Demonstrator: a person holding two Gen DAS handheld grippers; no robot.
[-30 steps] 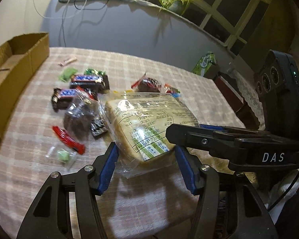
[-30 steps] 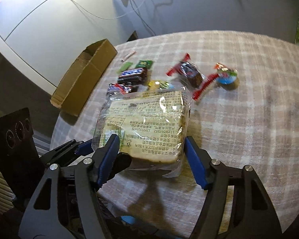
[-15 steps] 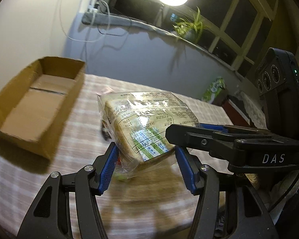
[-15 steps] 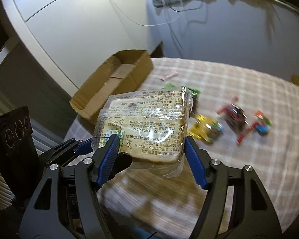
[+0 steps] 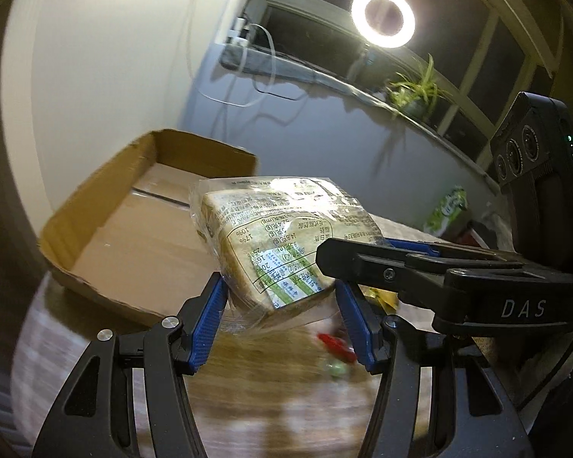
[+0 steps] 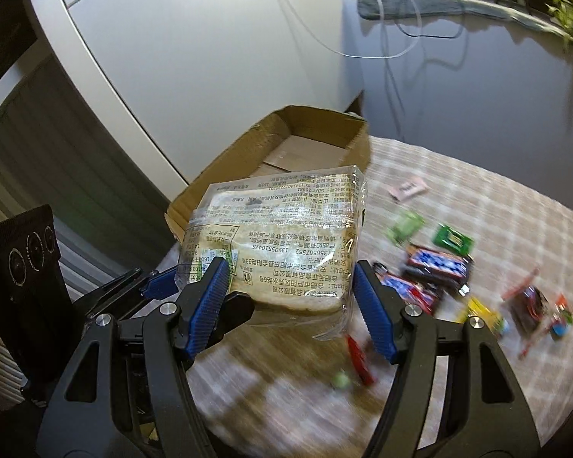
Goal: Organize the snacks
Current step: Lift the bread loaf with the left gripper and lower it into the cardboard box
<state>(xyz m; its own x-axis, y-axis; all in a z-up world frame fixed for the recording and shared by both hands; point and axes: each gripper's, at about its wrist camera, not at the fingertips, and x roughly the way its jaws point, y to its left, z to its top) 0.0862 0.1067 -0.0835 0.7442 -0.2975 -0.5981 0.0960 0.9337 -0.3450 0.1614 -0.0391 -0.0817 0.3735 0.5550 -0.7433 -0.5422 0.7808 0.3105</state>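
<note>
- Step in hand, as I judge it: carrying the bread pack to the box; it is up off the table, held from two sides.
- Left gripper: its blue pads clench the near lower end of the pack, wrapper bunched between them.
- Right gripper: it grasps the same pack from the other side, pads at the pack's bottom edge. In the left view its black finger crosses in front of the pack.
- The box lies ahead of both tools and a little to the left, open side up, beyond the pack. Its floor shows bare cardboard where visible.
- Loose candy bars and small wrappers lie on the table to the right of the right gripper, blurred.
- Next move, I judge: bring the pack over the near box wall, lower it flat onto the floor, then open both grippers together so that it does not tip.
- The soft bread calls for a light squeeze.
</note>
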